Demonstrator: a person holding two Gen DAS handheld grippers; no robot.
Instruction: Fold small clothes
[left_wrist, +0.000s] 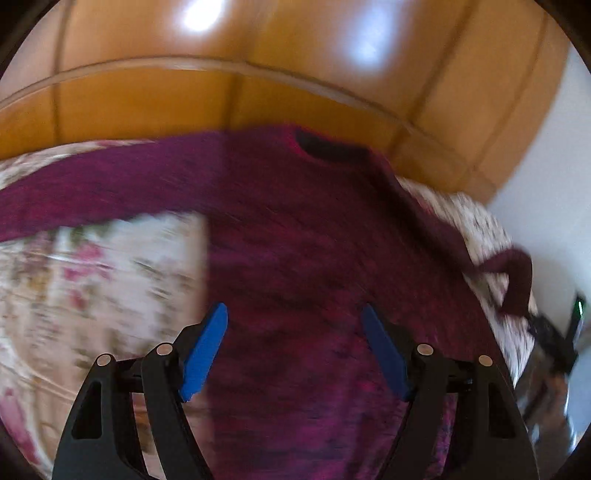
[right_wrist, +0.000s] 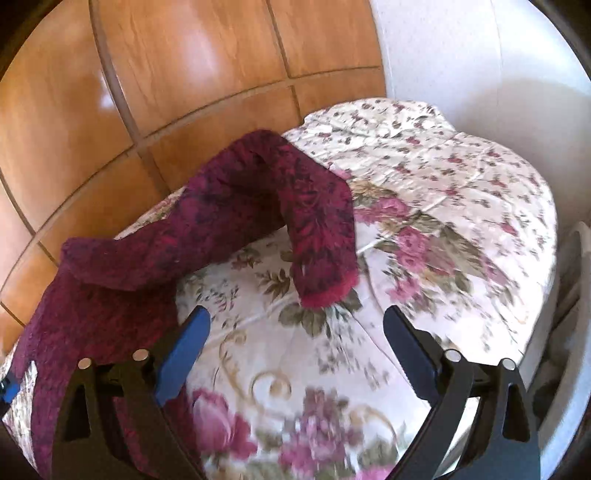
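Maroon knit sweater (left_wrist: 314, 240): soft, floppy, probably light. Best grabbed at sleeve cuff (right_wrist: 325, 291). Left gripper (left_wrist: 294, 350) and right gripper (right_wrist: 295, 354) both wide open, holding nothing.

I had the left tool (left_wrist: 294, 352) spread wide, its blue fingers (left_wrist: 205, 354) angled outward and holding nothing. My right tool (right_wrist: 295, 356) was equally wide apart and empty.

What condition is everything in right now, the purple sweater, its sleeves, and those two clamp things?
Sweater: spread on the floral bedspread, unfolded.
Right sleeve: bent over on itself, cuff on the bedspread.
Left sleeve: stretched out straight.
Left hand-held gripper: open, holding nothing, over the sweater body.
Right hand-held gripper: open, holding nothing.
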